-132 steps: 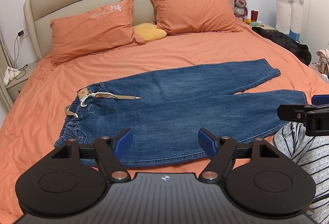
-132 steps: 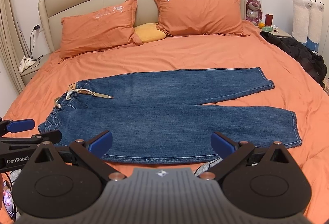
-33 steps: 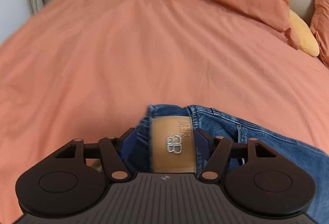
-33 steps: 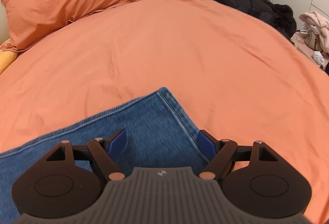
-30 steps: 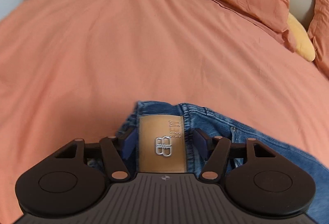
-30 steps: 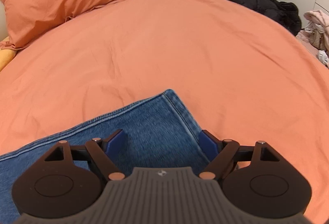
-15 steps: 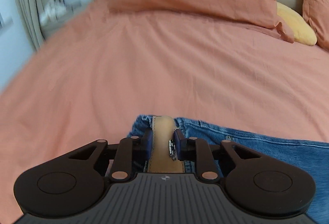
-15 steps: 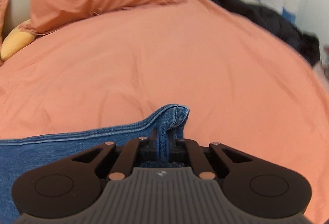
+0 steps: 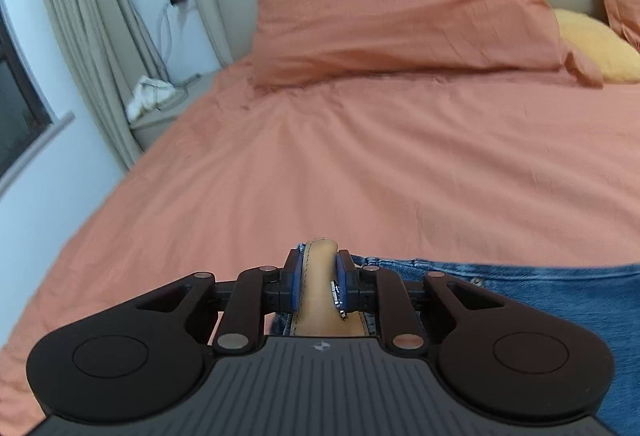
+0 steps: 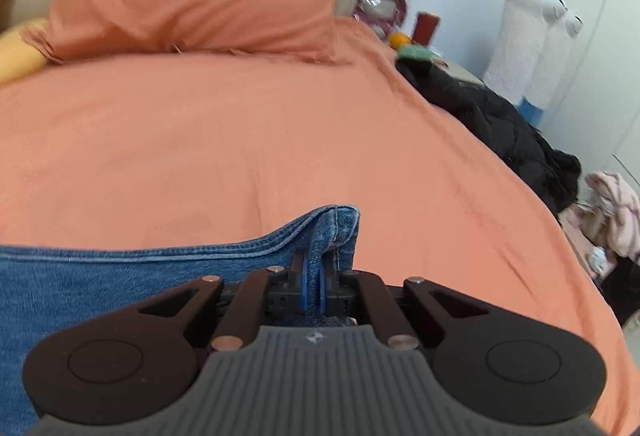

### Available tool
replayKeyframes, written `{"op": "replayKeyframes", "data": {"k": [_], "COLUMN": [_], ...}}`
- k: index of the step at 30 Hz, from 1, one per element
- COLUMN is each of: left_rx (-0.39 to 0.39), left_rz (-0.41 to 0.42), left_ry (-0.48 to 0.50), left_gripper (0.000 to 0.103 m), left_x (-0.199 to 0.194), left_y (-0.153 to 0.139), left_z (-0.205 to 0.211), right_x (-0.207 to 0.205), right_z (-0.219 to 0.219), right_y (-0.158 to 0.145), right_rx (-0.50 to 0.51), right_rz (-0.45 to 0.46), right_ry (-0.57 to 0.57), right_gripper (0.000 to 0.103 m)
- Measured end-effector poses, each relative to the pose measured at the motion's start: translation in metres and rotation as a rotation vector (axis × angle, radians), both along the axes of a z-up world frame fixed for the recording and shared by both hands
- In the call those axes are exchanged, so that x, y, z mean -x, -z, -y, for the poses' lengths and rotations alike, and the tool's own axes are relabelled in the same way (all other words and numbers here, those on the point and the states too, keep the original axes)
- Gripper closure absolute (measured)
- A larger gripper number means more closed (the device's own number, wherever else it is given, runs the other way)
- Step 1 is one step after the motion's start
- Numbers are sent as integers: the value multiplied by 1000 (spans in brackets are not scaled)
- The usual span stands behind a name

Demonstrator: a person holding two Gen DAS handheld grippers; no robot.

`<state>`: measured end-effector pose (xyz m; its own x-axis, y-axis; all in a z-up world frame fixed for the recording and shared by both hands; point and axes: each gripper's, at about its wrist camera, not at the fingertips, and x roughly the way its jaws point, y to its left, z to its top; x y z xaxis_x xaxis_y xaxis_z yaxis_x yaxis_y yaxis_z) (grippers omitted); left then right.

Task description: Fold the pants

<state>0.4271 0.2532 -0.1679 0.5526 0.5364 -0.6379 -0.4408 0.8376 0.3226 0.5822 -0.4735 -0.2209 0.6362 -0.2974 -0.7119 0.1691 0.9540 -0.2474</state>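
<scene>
Orange bedding covers the bed (image 9: 360,156), with orange pillows (image 9: 400,8) along its head edge and a black coat (image 10: 500,124) draped over its right edge. Blue jeans (image 10: 120,276) lie across the bed toward its foot edge. The left gripper (image 9: 319,282) is clamped on the tan waistband patch (image 9: 318,296), and the right gripper (image 10: 315,286) is pinched tight on a bunched leg hem (image 10: 334,228)

The pants (image 9: 540,288) are blue denim, and in my left view they run off the lower right of the frame, with the tan leather waistband patch (image 9: 318,292) bunched upright at bottom centre. In my right view the pants (image 10: 120,276) fill the lower left, their stitched hem corner (image 10: 336,232) pinched into a raised fold at centre. The lifted fabric probably clears the sheet, though blur hides that.
</scene>
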Motion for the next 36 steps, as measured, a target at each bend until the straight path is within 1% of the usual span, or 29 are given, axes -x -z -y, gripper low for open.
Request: {"op": "replayKeyframes", "data": {"k": [1, 2, 3, 4, 5, 6, 7, 9, 12, 15, 16, 17, 18, 19, 20, 21, 22, 23, 24, 25, 27, 28, 30, 31, 33, 34, 35, 36], "left_rx": [-13, -17, -23, -66, -115, -144, -148, -128, -114, -90, -87, -82, -72, -55, -35, -13, 2, 6, 6, 4, 3, 4, 16, 20, 16, 11, 7, 4], "left_rz": [-18, -41, -67, -73, -67, -67, -72, -71, -79, -89, -91, -92, -97, -105, -117, -139, -163, -179, -195, -204, -219, -226, -246, -256, -271, -271, -270, -269], "left_ry": [-5, -13, -14, -21, -14, -2, 11, 35, 73, 109, 113, 116, 119, 120, 118, 117, 115, 113, 115, 117, 129, 133, 145, 152, 174, 191, 212, 238], "left_gripper": [79, 78, 78, 82, 79, 65, 54, 54, 54, 53, 53, 52, 52, 52, 52, 52, 52, 52, 52, 52, 52, 52, 52, 52, 52, 52, 52, 52], "left_x": [-1, -5, -6, -5, -4, -3, -2, 3, 15, 31, 35, 41, 46, 52, 57, 63, 67, 72, 77, 85, 98, 103, 114, 119, 127, 133, 139, 144], "left_y": [6, 12, 16, 18, 18, 16, 14, 6, -8, -21, -24, -27, -30, -32, -33, -33, -34, -34, -35, -37, -42, -44, -47, -48, -51, -53, -56, -59], "left_z": [0, -1, -2, -1, 0, 0, -2, -4, -3, -1, 0, 1, 1, 0, 0, 0, 1, 2, 4, 7, 12, 14, 17, 20, 25, 28, 30, 34], "right_x": [1, -2, -5, -7, -5, -4, -1, 6, 24, 49, 57, 65, 72, 79, 86, 91, 94, 95, 95, 95, 99, 99, 101, 102, 102, 107, 114, 121], "right_z": [0, 0, 2, 7, 13, 20, 25, 35, 52, 70, 77, 86, 96, 103, 108, 110, 110, 107, 105, 101, 95, 93, 94, 95, 97, 101, 105, 110], "right_y": [7, 11, 13, 15, 14, 11, 11, 9, 1, -6, -6, -5, -1, 6, 12, 20, 27, 32, 34, 30, 18, 14, 9, 8, 5, 1, -5, -12], "right_rx": [17, 39, 51, 43, 21, -6, -21, -39, -102, -176, -214, -276, -369, -463, -535, -584, -610, -623, -627, -613, -549, -508, -487, -477, -412, -384, -389, -410], "right_rz": [-5, -16, -28, -40, -39, -37, -39, -44, -45, -50, -52, -60, -73, -74, -62, -51, -51, -50, -40, -17, 6, -10, -29, -39, -71, -74, -65, -56], "right_ry": [19, 40, 60, 78, 91, 101, 113, 132, 171, 233, 257, 281, 311, 347, 385, 410, 422, 428, 428, 426, 409, 404, 390, 388, 393, 395, 389, 378], "right_gripper": [97, 90, 81, 78, 75, 75, 75, 68, 59, 57, 57, 54, 52, 52, 52, 54, 60, 89, 101, 102, 103, 103, 103, 100, 84, 81, 75, 76]}}
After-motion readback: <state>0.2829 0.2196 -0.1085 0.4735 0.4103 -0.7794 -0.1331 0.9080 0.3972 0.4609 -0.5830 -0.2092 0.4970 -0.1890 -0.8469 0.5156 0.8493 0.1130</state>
